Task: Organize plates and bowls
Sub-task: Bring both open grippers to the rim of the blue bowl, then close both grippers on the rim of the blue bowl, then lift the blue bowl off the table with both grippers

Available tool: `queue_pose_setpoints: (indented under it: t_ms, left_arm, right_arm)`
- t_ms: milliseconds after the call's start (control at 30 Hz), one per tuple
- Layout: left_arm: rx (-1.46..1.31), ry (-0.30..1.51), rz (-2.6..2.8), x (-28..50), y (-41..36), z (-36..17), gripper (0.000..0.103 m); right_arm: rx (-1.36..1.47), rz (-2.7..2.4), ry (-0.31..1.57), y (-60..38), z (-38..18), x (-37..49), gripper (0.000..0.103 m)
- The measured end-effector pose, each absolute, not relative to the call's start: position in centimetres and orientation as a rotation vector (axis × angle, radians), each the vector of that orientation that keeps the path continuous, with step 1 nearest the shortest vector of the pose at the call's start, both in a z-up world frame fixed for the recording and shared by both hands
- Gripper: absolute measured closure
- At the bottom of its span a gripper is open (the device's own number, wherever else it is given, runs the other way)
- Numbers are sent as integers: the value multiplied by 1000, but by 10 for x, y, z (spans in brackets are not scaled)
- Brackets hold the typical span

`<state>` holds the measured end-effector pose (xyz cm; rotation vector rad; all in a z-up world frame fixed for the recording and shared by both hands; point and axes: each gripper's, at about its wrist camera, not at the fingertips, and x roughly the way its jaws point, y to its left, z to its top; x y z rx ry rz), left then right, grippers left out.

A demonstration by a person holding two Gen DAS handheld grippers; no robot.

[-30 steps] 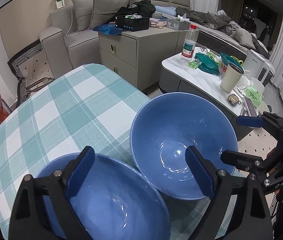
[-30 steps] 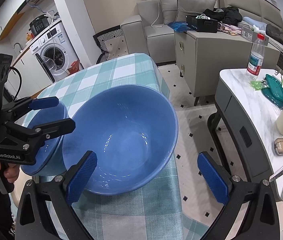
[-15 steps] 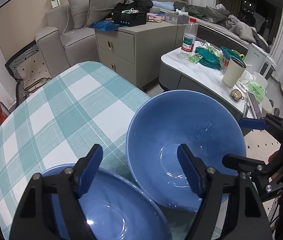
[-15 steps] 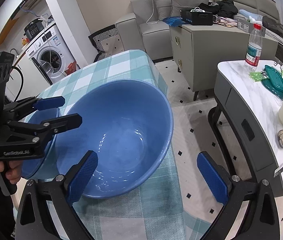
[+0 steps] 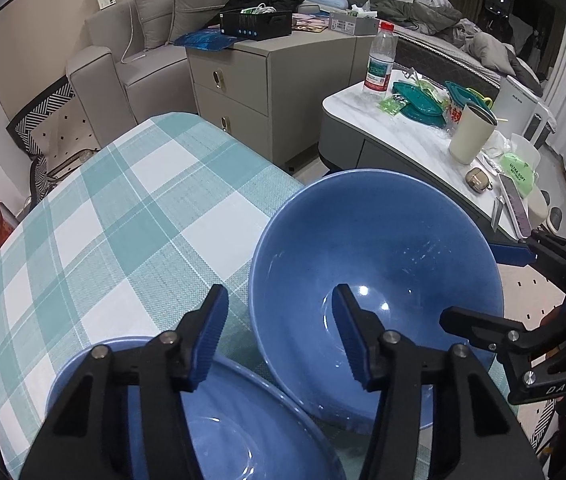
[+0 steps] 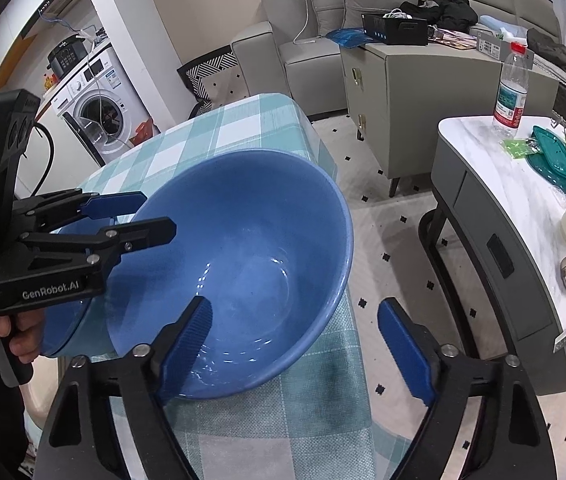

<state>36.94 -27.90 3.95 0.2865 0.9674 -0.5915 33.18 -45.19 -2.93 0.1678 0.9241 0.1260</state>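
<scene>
Two blue bowls stand side by side on a table with a teal check cloth. The large bowl sits at the table's corner. The second bowl lies close beside it. My left gripper straddles the large bowl's left rim, one finger inside, one outside; its jaws are closing and the pads stand off the rim. My right gripper straddles the opposite rim in the same way, jaws closing, pads not touching.
The table's edge runs just under the large bowl, with patterned floor beyond. A marble-topped side table carries a water bottle, teal lids and a cup. A drawer cabinet, a sofa and a washing machine stand further off.
The left jaws have narrowed steadily around the large bowl's rim and the left gripper has edged closer. The right jaws narrowed in the last half second. Neither bowl has moved.
</scene>
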Motion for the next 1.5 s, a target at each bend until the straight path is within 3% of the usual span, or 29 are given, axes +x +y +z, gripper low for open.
queue_pose_setpoints:
  t_ms: [267,533,1000,1133,1500]
  left_arm:
    - [290,982,-579,374,-279,37,60]
    - [287,990,-570,376,-277,36,77]
    - [291,995,-574,378,-277,35,79]
    - [287,994,-578,378,-276,36,83]
    - [297,1002,-586,373,-282,38,88]
  right_arm:
    - [168,122,932,-452,-31,331,28]
    - [163,117,936,-453,-31,329,41]
    - [160,127,940,-453,-31,329,59]
    - [157,125,937,-451,-30,330,68]
    - [174,94,941,-457,-31,330,74]
